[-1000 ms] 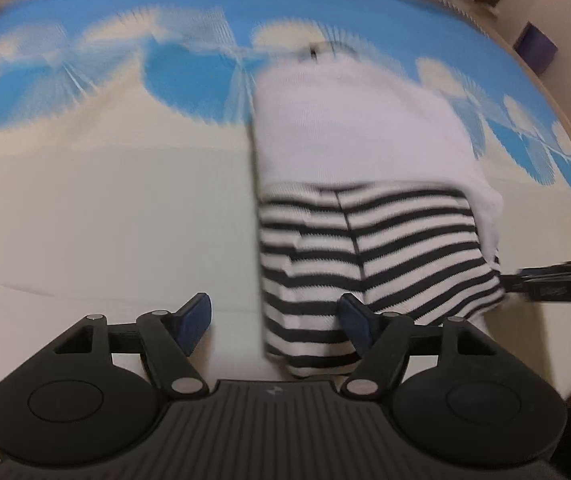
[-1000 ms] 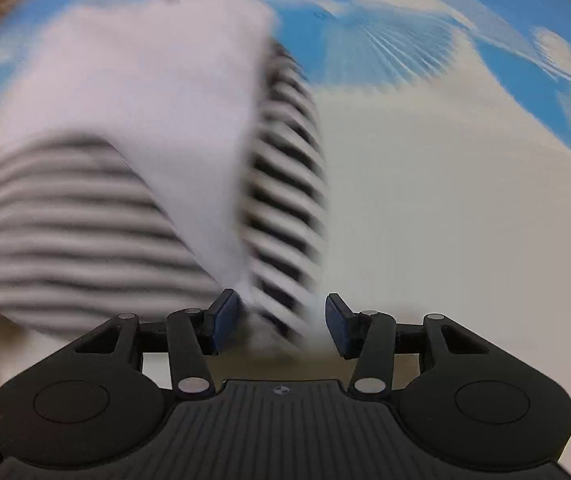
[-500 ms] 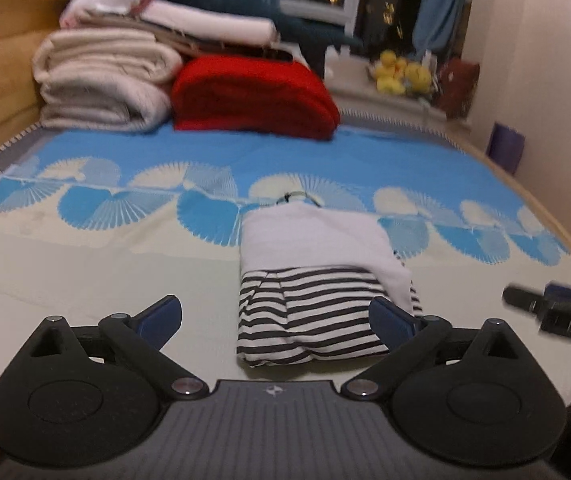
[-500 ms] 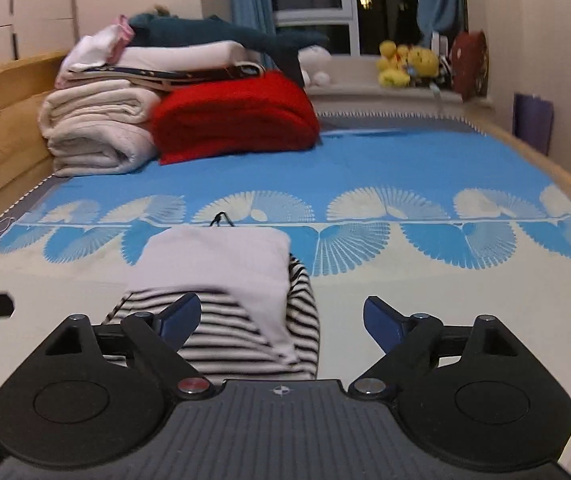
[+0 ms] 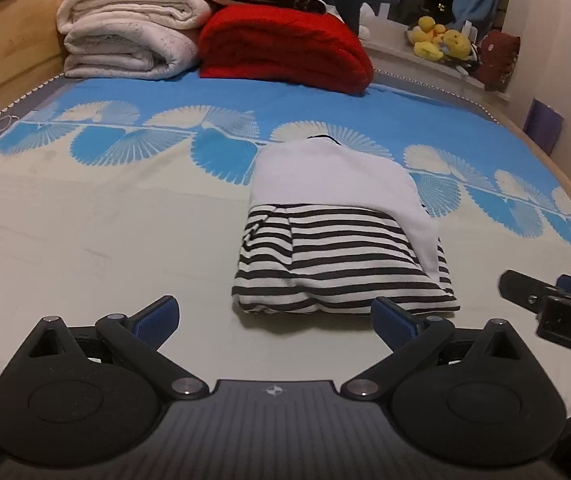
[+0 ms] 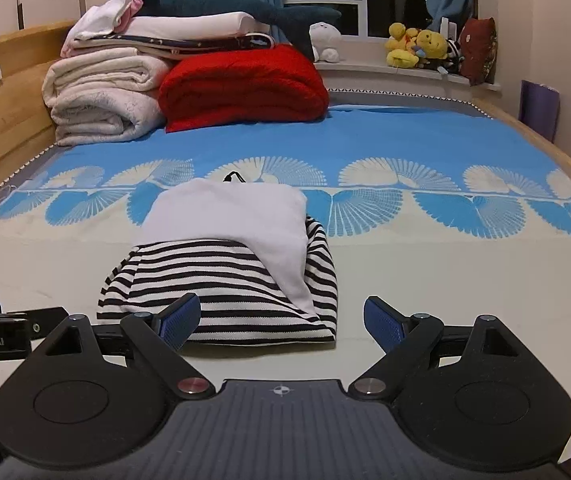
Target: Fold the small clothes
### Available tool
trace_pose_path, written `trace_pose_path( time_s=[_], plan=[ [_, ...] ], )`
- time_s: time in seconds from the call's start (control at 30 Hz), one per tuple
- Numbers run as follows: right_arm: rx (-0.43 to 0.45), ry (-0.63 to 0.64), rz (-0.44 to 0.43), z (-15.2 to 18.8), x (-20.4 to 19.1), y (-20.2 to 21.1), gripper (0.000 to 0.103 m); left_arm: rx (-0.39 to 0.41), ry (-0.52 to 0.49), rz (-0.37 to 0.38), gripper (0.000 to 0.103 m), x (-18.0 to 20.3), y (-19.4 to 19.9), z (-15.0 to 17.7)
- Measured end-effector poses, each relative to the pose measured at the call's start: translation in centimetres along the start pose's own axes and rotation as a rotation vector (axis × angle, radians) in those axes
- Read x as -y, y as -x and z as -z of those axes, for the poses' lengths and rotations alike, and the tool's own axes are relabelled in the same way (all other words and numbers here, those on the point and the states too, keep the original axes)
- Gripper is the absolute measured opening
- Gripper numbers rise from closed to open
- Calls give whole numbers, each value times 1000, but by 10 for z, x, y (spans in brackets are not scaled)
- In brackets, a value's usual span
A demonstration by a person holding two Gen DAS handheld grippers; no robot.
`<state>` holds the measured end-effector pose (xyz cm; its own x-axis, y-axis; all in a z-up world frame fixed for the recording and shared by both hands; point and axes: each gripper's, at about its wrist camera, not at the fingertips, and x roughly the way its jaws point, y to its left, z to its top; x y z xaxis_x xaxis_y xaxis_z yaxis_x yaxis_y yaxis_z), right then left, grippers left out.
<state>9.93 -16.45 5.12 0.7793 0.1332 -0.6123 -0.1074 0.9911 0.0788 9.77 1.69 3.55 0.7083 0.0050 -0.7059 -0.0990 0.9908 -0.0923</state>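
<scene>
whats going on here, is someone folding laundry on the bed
Yes. A person holds a tool in each hand over a bed. A small striped garment with a white part lies folded into a compact bundle on the sheet. The left tool and right tool have just been opening; both stand wide open, with nothing gripped, short of the bundle. The fold looks finished.

The folded garment hides its own lower layers; its near-left corner lies behind the right gripper's finger. The bed near edge sits behind both gripper bodies. The stacked blankets are cropped by the top edge.
</scene>
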Motion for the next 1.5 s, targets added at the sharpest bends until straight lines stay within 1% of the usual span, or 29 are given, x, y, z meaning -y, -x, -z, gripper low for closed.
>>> trace_pose_path(
  time_s=[0.13,0.27,0.7,1.5],
  plan=[
    [0,22,-14,0,-8,-3,89,0,-14,-1,102,3,-1,4],
    [-7,43,-23,0,-13,-6,89,-3,-24,18,102,6,-1,5],
    [-9,77,-18,1,-22,-8,89,-9,-29,30,102,7,-3,7],
    [-21,77,-16,1,-24,-9,89,-17,-15,44,102,6,-4,5]
  ],
)
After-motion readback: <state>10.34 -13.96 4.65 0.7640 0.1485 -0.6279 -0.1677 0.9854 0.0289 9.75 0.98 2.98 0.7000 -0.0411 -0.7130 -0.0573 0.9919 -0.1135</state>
